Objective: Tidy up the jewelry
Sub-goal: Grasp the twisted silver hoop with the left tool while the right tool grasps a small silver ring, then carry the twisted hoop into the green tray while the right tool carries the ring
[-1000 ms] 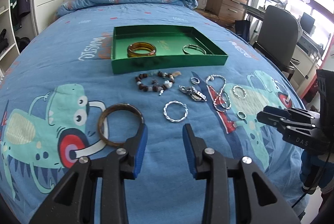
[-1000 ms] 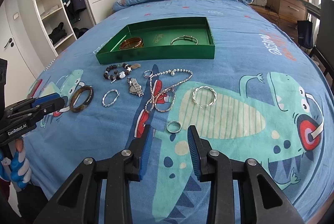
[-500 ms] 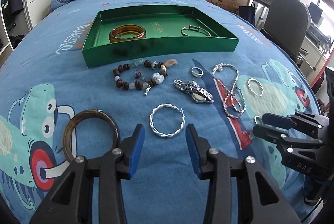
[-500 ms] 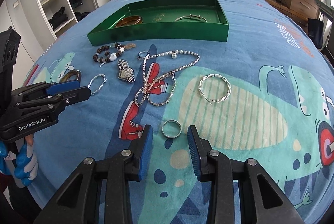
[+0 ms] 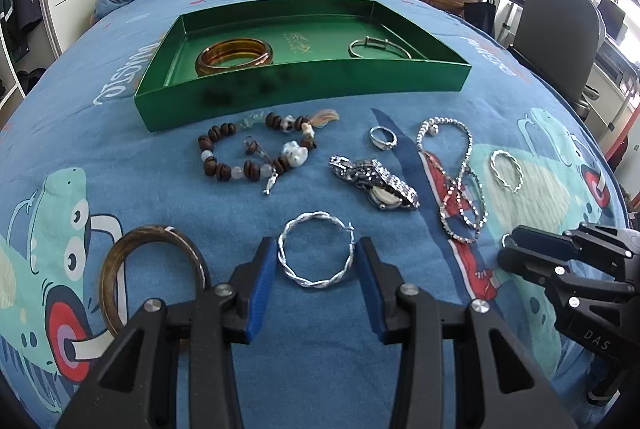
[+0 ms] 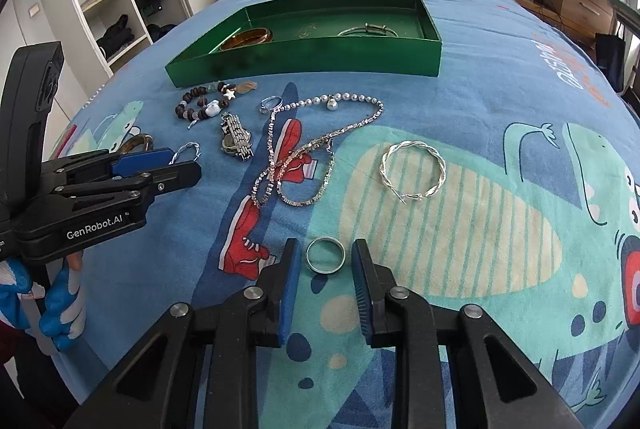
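Left gripper [image 5: 316,261] open, pads either side of twisted silver hoop [image 5: 316,255] lying flat on blue bedspread [image 5: 120,149]; not clamped. Right gripper [image 6: 325,261] open, straddling plain silver ring [image 6: 325,255], also flat on the cover. Green tray [image 5: 304,81] beyond, holding 2 pieces: amber bangle [image 5: 234,55] and thin silver bangle [image 5: 378,47]. Beaded bracelet [image 5: 256,153], watch [image 5: 374,179], necklace [image 5: 460,181] loose between tray and grippers.

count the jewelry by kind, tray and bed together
bangles: 3
twisted hoops: 2
rings: 2
beaded bracelet: 1
watch: 1
necklace: 1
total: 10
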Tool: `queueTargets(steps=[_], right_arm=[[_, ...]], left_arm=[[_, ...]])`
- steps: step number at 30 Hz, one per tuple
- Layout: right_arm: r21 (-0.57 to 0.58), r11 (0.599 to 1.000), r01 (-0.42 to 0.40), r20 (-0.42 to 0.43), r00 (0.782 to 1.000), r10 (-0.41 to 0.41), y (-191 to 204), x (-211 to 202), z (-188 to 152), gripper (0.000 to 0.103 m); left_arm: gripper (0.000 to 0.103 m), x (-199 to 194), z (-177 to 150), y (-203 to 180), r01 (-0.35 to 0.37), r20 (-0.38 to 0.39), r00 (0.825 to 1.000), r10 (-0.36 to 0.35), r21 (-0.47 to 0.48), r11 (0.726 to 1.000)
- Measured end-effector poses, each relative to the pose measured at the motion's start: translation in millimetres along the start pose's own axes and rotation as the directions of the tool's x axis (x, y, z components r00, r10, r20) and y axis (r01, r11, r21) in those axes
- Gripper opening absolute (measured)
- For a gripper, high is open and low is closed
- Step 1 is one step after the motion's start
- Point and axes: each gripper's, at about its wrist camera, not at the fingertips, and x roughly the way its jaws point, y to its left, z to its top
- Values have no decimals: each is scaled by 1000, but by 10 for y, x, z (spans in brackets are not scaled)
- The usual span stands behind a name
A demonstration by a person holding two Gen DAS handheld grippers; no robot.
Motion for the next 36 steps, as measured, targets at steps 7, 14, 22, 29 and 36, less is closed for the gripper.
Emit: queueTargets(steps=[7,14,22,29,36], right_arm=[[0,1000,-4,4,1000,4,11,3,-5,20],[11,1000,-7,16,1000,7,3,-45,-16,20],[11,1000,-3,66,998,2,8,-218,101,20],[-26,1000,17,151,988,-13,-49,-429,584,20],[-47,998,48,222,974,-36,-162,-377,1323,20]], left_arm=[[38,-10,-13,-10,1,6,1000,-1,1,1000],[38,-98,-19,-40,14,25,1000,-14,13,1000],[38,-379,172,-36,47,95,994,-48,15,999],[38,-509,672,145,44,164,986,-41,-17,999],[38,-395,1363,319,-4,204,979,11,-39,999]])
